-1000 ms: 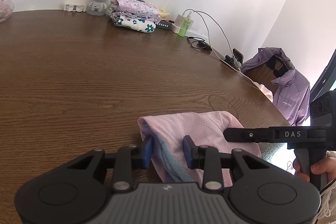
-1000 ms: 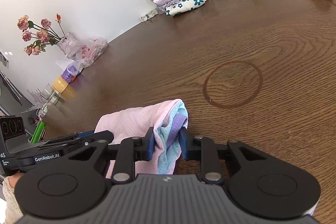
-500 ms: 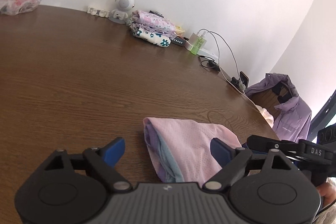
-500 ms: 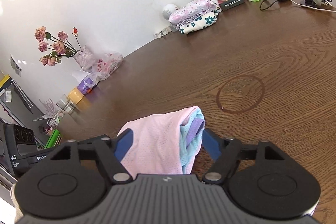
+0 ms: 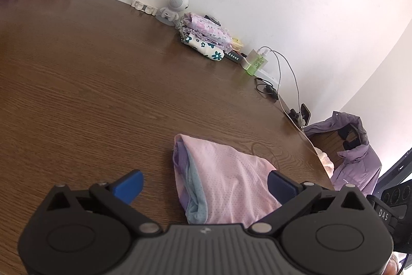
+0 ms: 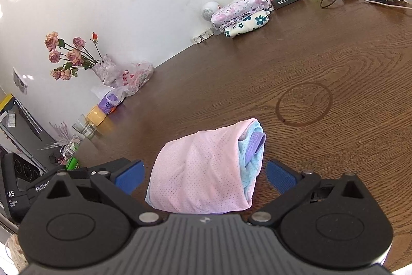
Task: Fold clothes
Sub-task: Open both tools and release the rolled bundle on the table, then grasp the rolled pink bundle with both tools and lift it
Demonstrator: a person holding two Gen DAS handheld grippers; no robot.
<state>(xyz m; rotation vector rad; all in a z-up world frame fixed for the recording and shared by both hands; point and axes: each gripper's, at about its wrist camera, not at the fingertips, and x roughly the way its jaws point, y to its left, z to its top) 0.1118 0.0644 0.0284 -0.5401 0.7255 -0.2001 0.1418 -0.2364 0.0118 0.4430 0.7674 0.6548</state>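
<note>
A folded pink mesh garment (image 5: 226, 179) with light blue and purple layers at its edge lies on the brown wooden table (image 5: 90, 94). My left gripper (image 5: 204, 184) straddles it, jaws opening wide, and its blue pads (image 5: 128, 184) stand clear of the cloth. In the right wrist view the same garment (image 6: 200, 172) lies between the jaws of my right gripper (image 6: 204, 175), which are also opening, and the pads (image 6: 280, 175) do not touch it. The left gripper's body (image 6: 38, 187) shows at that view's left edge.
A stack of folded floral clothes (image 5: 206, 40) sits by the far wall beside a white speaker figure (image 5: 175, 4), a green bottle (image 5: 255, 63) and charger cables (image 5: 283, 74). A purple jacket (image 5: 352, 153) hangs past the table's right edge. Flowers (image 6: 69, 56) and plastic bags (image 6: 128, 76) stand at the left.
Both grippers were shut on the garment's ends and have opened wide, letting it go. The garment now rests on the table. The left gripper's view has rolled.
</note>
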